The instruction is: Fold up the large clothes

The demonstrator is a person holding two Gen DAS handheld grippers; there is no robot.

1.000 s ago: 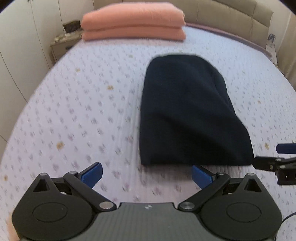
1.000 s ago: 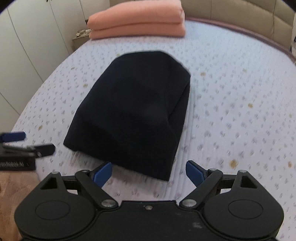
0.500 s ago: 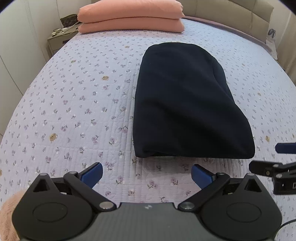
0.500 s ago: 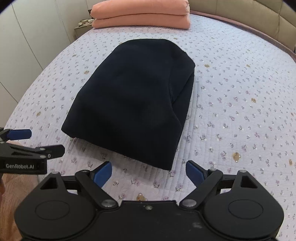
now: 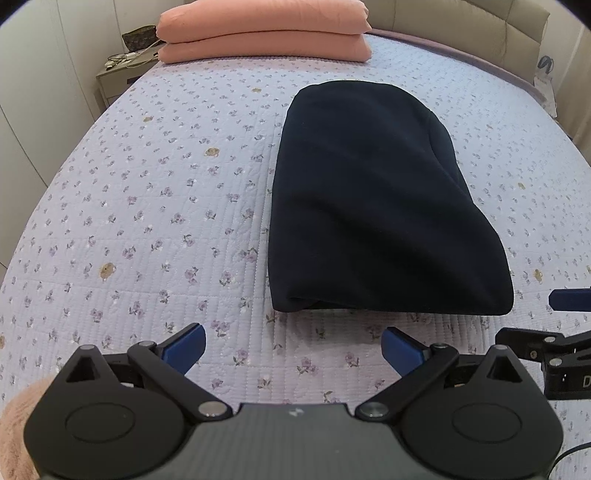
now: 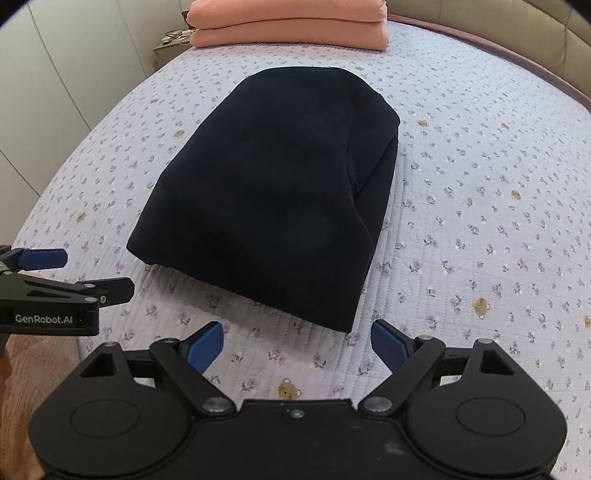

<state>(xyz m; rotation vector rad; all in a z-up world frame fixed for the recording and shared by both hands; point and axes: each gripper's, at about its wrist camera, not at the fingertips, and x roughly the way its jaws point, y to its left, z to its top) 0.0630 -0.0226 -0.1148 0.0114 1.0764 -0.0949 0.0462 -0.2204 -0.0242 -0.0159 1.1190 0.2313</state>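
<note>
A dark navy garment, folded into a thick rectangle, lies flat on the floral quilted bed. It also shows in the right wrist view. My left gripper is open and empty, just short of the garment's near edge. My right gripper is open and empty, close to the garment's near right corner. Each gripper shows at the edge of the other's view: the right gripper and the left gripper.
A stack of folded salmon-pink bedding lies at the head of the bed, also in the right wrist view. A bedside table stands at the far left. A padded beige headboard runs behind. White wardrobe doors are to the left.
Both grippers have pulled back a little from the garment and steadied; the views are sharp now after the earlier blur. The garment lies unmoved and both grippers stay open.
</note>
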